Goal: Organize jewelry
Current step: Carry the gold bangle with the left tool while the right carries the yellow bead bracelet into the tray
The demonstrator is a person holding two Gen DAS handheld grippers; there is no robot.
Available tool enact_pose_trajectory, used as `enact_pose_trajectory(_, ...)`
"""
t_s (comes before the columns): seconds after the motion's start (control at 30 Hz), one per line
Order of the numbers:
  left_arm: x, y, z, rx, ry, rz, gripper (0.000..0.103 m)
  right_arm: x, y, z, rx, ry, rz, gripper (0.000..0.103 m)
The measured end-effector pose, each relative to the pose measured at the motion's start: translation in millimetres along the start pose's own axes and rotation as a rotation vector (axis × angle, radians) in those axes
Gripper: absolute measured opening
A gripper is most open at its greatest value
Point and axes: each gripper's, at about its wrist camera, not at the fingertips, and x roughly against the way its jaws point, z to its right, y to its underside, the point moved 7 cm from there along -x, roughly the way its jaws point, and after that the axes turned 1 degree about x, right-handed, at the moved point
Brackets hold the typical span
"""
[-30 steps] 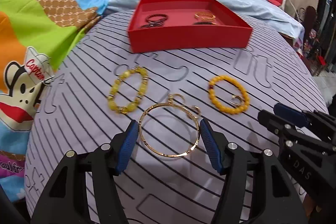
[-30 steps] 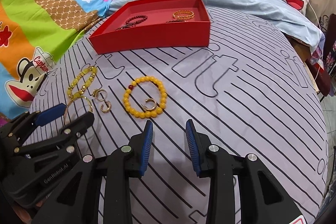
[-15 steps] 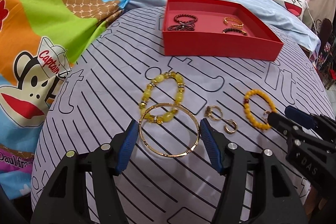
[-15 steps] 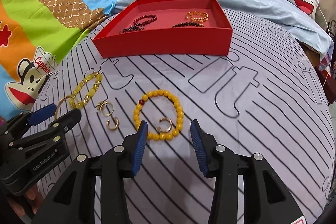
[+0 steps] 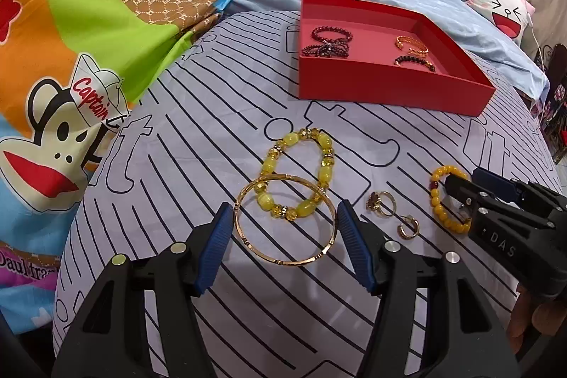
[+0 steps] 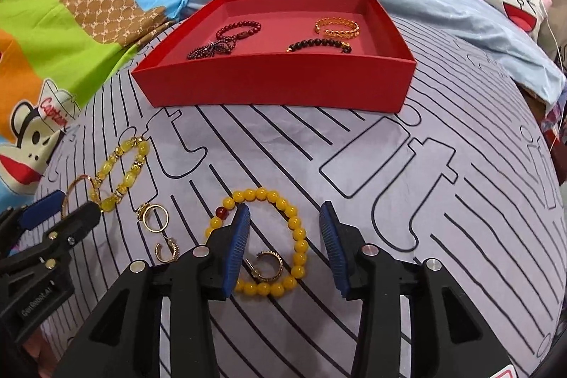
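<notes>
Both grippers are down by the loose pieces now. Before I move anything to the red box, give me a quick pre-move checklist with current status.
1. Gold bangle held by left gripper: ok, pinned between both pads.
2. Bangle free of the chunky yellow bracelet: cannot tell, they overlap in the left wrist view.
3. Right gripper set for the round-bead yellow bracelet: not ok, it is open and one finger covers the bracelet's left side.
4. Hoop earring clear of that grasp: not ok, it lies inside the bracelet loop.
5. Room in red box: ok, bare floor shows around the four pieces inside.
</notes>
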Motion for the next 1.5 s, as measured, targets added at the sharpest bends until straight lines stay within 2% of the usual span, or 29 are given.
enact_pose_trajectory(0.07,-0.4,-0.1,-0.8,0.003,-0.002,0.000,0.058,-1.3,-0.9,-2.2,0.017,0.009,0.001,0.024)
enact_pose_trajectory(0.17,0.0,-0.2,-1.4,0.003,-0.002,0.001,0.058,-2.7,-2.2,-3.2,0.019,0.006,-0.001,0.012)
enact_pose_trajectory(0.3,2.2,-0.2,-2.3,0.003,-0.001,0.006,0.058,-2.6,-2.2,-3.5,0.019,0.002,-0.004,0.007)
enact_pose_trajectory(0.63,13.3,-15.2,-9.8,0.005,0.015,0.030,0.058,25.2,-21.9,-5.8,0.006,-0.041,0.041,0.007)
enact_pose_trajectory(0.87,28.4,-58.8,-5.1,-0.021,0.039,0.095,0.058,55.7,-75.7,-2.1,0.026,-0.070,0.128,0.007)
enact_pose_trajectory(1.0,33.0,-97.6,4.3,-0.046,0.043,0.153,0.058,58.6,-116.3,2.8,0.020,-0.098,0.164,0.007)
enact_pose_trajectory(1.23,12.2,-149.4,26.7,-0.062,0.062,0.184,0.058,36.3,-176.0,2.3,0.018,-0.131,0.175,0.007)
enact_pose_trajectory(1.5,-32.0,-168.9,50.5,-0.083,0.079,0.138,0.058,-16.9,-212.7,3.0,-0.018,-0.166,0.119,0.007)
